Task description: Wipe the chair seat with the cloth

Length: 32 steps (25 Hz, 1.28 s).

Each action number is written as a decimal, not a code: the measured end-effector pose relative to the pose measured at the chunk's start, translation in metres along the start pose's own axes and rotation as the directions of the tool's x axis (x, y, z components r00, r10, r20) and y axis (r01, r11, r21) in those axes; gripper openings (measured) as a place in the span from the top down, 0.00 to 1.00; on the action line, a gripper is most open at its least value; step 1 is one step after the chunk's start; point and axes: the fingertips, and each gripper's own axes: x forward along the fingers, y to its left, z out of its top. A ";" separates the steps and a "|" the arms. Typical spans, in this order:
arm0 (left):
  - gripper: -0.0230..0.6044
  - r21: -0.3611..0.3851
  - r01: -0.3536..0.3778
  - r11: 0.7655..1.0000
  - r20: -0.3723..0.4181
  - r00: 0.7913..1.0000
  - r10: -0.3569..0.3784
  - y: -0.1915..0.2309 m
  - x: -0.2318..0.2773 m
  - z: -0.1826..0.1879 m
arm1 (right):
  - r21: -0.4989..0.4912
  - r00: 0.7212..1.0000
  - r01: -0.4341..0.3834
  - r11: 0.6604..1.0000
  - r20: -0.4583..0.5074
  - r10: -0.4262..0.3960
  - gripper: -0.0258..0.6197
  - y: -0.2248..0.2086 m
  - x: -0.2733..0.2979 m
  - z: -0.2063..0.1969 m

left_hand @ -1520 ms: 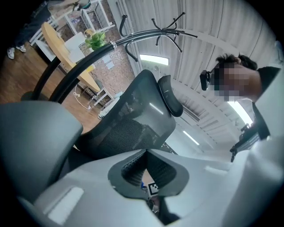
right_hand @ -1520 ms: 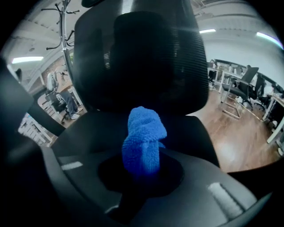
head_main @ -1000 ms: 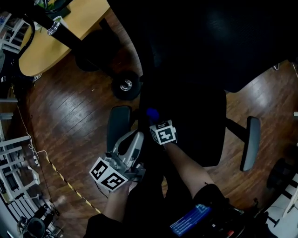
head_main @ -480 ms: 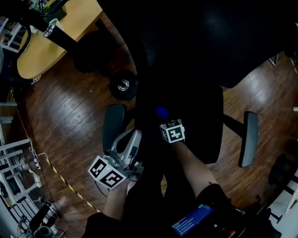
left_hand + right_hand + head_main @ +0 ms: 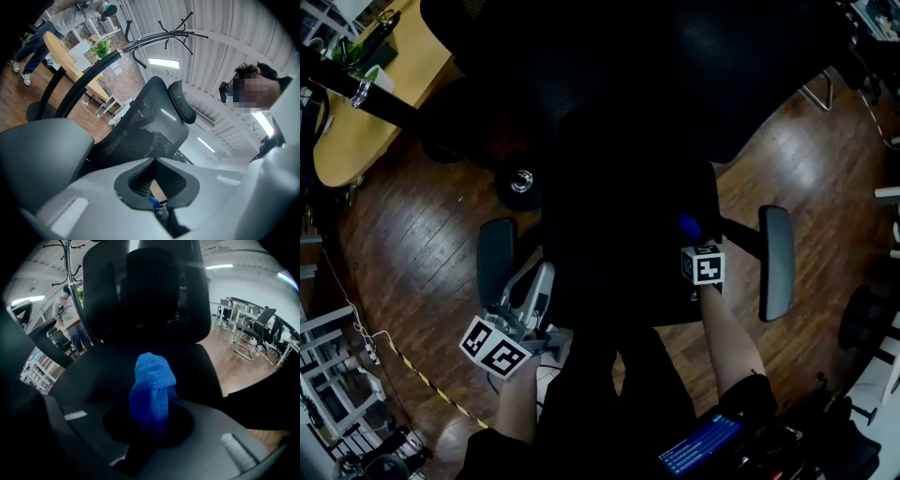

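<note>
The right hand-held gripper [image 5: 692, 234] is clenched on the blue cloth [image 5: 152, 380], bunched at the right side of the seat [image 5: 619, 244], while the left hand-held gripper [image 5: 541, 277] hangs closed and empty beside the left armrest [image 5: 495, 262]; dragged hard, that narrow wad could slip free.

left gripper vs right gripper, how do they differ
The right gripper is clamped on the blue cloth; the left gripper has its jaws together on nothing. The right gripper is over the chair seat; the left gripper is beside it, by an armrest. Both carry a marker cube.
</note>
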 end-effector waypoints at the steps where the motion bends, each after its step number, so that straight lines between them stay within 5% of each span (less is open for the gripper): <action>1: 0.96 0.003 0.000 1.000 -0.005 1.000 0.000 0.000 0.001 -0.002 | -0.002 1.000 0.014 1.000 0.007 -0.014 0.90 -0.010 -0.006 -0.001; 9: 0.96 -0.016 0.015 1.000 -0.027 1.000 -0.016 -0.001 0.011 -0.014 | -0.032 0.998 0.056 0.998 0.045 -0.054 0.90 -0.021 -0.015 0.005; 14: 0.96 -0.028 0.029 0.999 -0.022 0.999 -0.030 -0.005 0.011 -0.016 | 0.024 0.996 0.015 1.000 0.084 -0.017 0.90 -0.006 -0.016 0.012; 18: 0.96 -0.037 0.029 0.999 -0.006 1.000 -0.029 -0.005 0.007 -0.016 | -0.028 0.984 -0.162 0.986 0.069 0.163 0.90 0.090 0.001 0.025; 23: 0.96 -0.042 0.029 0.999 0.004 1.000 -0.029 -0.008 0.001 -0.014 | -0.025 0.906 -0.422 0.906 0.010 0.422 0.90 0.230 0.021 0.016; 28: 0.96 -0.037 0.041 0.998 0.014 0.999 -0.040 -0.010 -0.005 -0.012 | -0.079 0.858 -0.514 0.854 -0.023 0.514 0.90 0.318 0.026 0.006; 32: 0.96 -0.028 0.037 0.999 0.015 0.999 -0.037 -0.008 -0.008 -0.012 | -0.123 0.849 -0.528 0.841 -0.030 0.528 0.90 0.330 0.026 0.005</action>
